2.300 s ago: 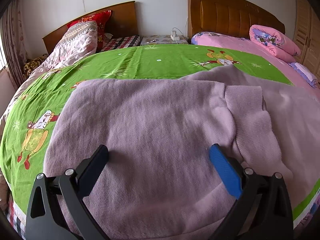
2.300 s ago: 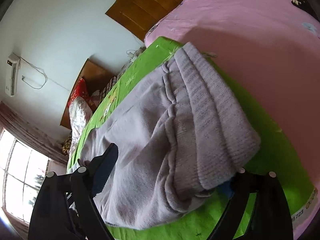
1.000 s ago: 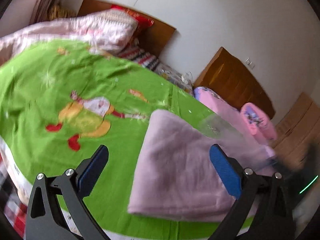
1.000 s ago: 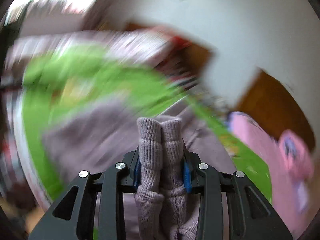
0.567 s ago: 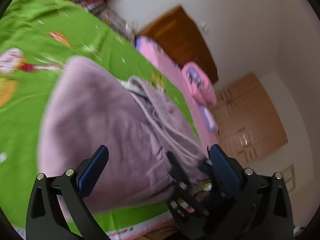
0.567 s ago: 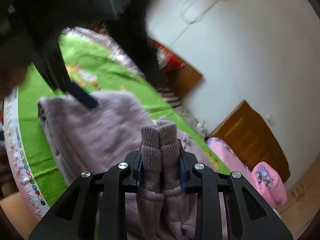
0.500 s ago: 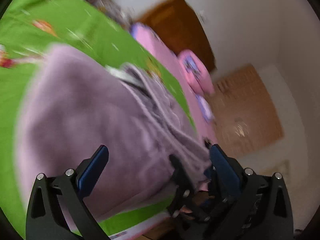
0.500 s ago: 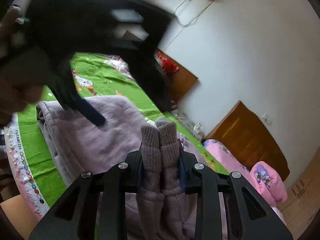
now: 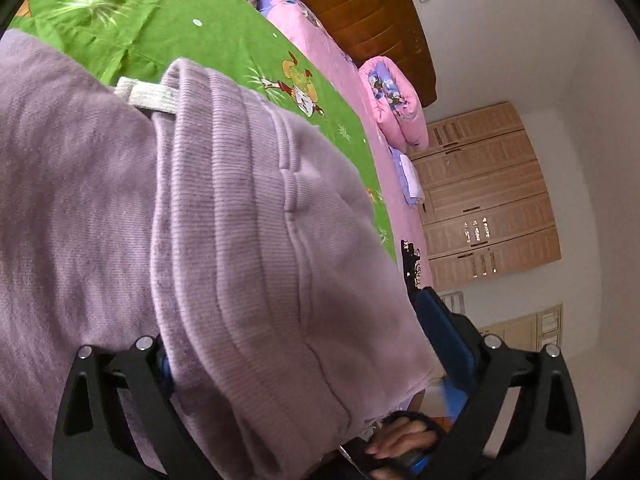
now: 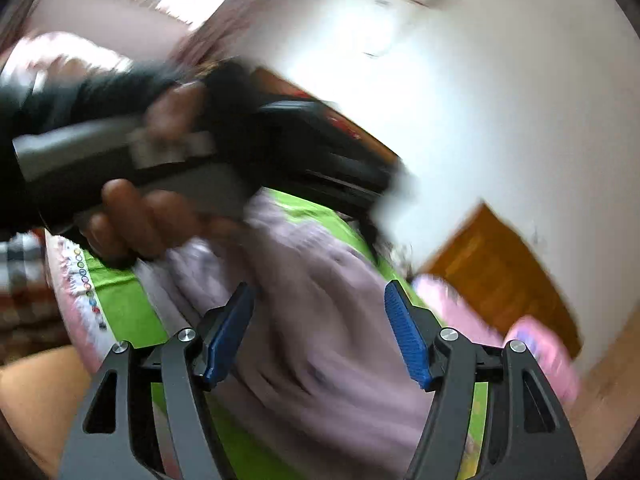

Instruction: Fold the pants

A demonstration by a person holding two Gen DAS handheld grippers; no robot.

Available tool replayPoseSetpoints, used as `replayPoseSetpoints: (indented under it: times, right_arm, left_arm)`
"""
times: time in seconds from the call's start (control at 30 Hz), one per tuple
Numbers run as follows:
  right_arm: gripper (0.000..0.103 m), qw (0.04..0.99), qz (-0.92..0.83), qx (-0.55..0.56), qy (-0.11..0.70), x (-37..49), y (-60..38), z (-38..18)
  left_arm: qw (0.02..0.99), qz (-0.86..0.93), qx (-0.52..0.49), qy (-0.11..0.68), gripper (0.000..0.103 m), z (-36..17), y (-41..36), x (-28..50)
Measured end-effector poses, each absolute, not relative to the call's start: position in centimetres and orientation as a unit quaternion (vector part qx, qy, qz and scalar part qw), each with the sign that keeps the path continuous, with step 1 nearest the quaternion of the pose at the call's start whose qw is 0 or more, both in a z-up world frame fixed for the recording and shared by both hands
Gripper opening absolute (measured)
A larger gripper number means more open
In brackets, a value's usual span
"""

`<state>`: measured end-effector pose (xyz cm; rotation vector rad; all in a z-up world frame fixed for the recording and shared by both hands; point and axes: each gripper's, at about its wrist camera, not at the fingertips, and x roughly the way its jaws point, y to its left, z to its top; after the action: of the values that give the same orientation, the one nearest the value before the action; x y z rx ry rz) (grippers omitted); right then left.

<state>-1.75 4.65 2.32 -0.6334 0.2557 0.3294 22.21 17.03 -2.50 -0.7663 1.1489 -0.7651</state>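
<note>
The lilac knitted pants [image 9: 240, 220] lie folded on the green sheet [image 9: 180, 20], ribbed cuffs on top and a white drawstring showing at the far fold. My left gripper [image 9: 304, 348] is open wide around the near end of the stack. Its left pad is hidden under the cloth; its right blue pad [image 9: 444, 336] is just clear of the edge. In the blurred right wrist view my right gripper [image 10: 316, 336] is opening, with nothing pinched between its blue pads. The pants [image 10: 320, 280] lie just beyond them. A hand in a black glove [image 10: 152, 216] holds the left gripper over the pants.
A pink-covered bed [image 9: 320, 40] with a rolled pink quilt [image 9: 396, 104] adjoins the green one. Behind it stand a wooden headboard [image 9: 368, 8] and a light wood wardrobe [image 9: 480, 200]. The hand [image 9: 400, 440] on the right gripper shows past the bed's near edge.
The right gripper was shut on the ribbed cuffs; its jaws have spread and the cuffs are out. The left gripper swung right and came down around the pants' near end.
</note>
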Motion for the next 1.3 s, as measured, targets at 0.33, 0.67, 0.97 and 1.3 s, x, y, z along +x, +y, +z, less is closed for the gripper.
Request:
replayPoseSetpoints:
  times: [0.33,0.67,0.97,1.3]
  right_arm:
    - [0.087,0.953,0.087,-0.110,0.270,-2.6,-10.3,-0.2]
    - [0.087,0.939,0.036,-0.135,0.313,2.0,-5.5,-2.1]
    - [0.088,0.937,0.007,-0.181,0.300,1.6,-5.4,-1.8]
    - [0.090,0.932,0.038,-0.200,0.301,1.8,-4.6,-2.6]
  left_arm:
    - [0.712,-0.339,-0.330,0.519,0.098,-2.4,17.5,21.3]
    - [0.774,-0.281,-0.258,0.506,0.022,0.5,16.1,20.1]
    - [0.858,-0.282,-0.182,0.389,0.021,13.1,19.8,15.3]
    - [0.798,-0.228,-0.371,0.417,0.022,-4.0,32.0,15.2]
